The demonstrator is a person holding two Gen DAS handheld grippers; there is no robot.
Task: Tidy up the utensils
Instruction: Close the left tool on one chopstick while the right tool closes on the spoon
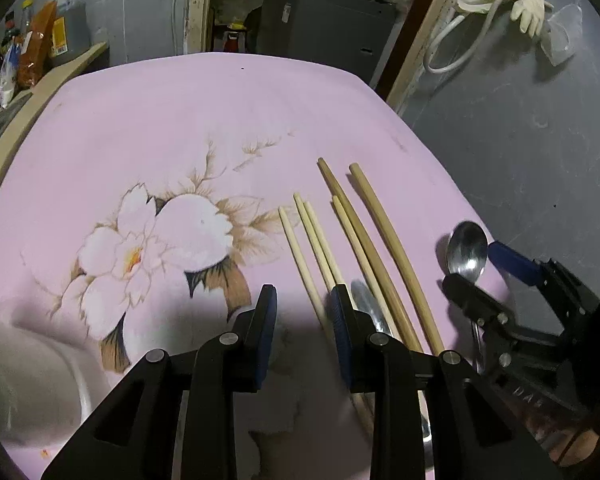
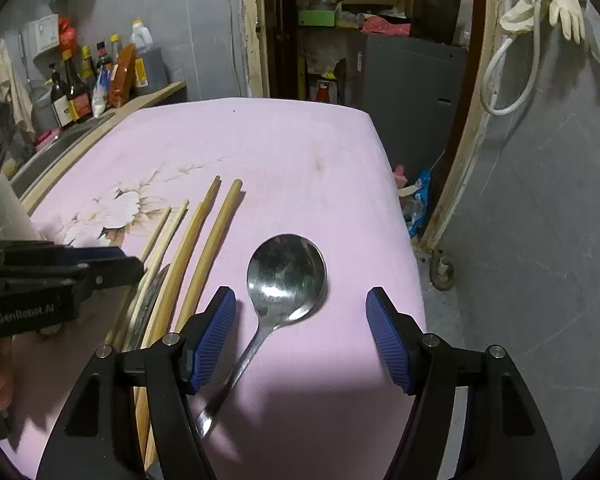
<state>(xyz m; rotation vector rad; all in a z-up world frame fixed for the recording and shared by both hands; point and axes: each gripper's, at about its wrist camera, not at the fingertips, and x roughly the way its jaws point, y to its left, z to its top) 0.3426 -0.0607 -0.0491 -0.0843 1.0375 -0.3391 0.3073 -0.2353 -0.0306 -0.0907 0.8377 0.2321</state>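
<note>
Right gripper point(image 2: 301, 340) is hanging with jaws spread astride the round-bowled steel spoon point(image 2: 286, 280) at frame centre on the pink floral cloth point(image 2: 300, 152), left gripper point(image 1: 304, 320) is standing part-spread and empty beside the pale wooden chopsticks point(image 1: 312, 248), so I'm expecting the thin handle slipping out or the sticks getting knocked askew.

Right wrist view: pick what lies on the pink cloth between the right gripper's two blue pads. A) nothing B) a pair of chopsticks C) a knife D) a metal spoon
D: the metal spoon lies bowl-up on the pink cloth, its handle running back between the open pads of the right gripper; the chopsticks lie off to its left.
</note>
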